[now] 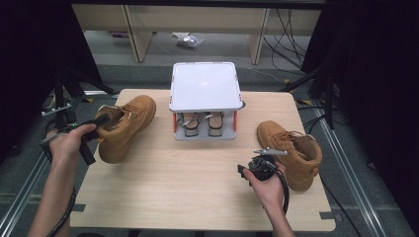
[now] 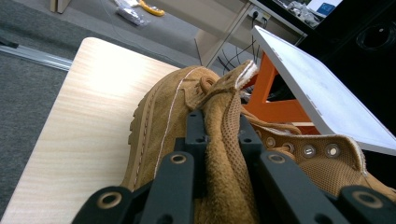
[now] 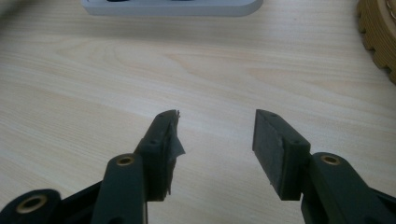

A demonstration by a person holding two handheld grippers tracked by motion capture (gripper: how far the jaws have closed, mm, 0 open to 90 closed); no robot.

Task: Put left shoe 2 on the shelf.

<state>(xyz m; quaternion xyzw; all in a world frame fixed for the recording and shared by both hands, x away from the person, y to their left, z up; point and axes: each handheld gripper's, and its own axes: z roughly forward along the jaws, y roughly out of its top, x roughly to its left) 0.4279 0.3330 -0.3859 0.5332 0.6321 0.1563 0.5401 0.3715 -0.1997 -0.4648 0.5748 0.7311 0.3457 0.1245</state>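
Observation:
A tan boot (image 1: 127,127) lies at the table's left with its toe pointing away from me. My left gripper (image 1: 104,121) is shut on its tongue. In the left gripper view the two black jaws pinch the mesh-lined tongue (image 2: 223,123) of that boot (image 2: 156,121). A second tan boot (image 1: 292,151) stands at the right. Just left of it my right gripper (image 1: 262,163) hovers low over the wood. In the right gripper view this gripper (image 3: 215,126) is open with nothing between its pads, and the boot's ridged sole (image 3: 380,37) shows at the upper right.
A white shoe rack (image 1: 205,85) with orange posts stands at the table's far middle, with a pair of sandals (image 1: 202,123) on its lower shelf. Its top (image 2: 317,88) is close to the held boot. Bare wood lies in front of the rack (image 3: 173,7).

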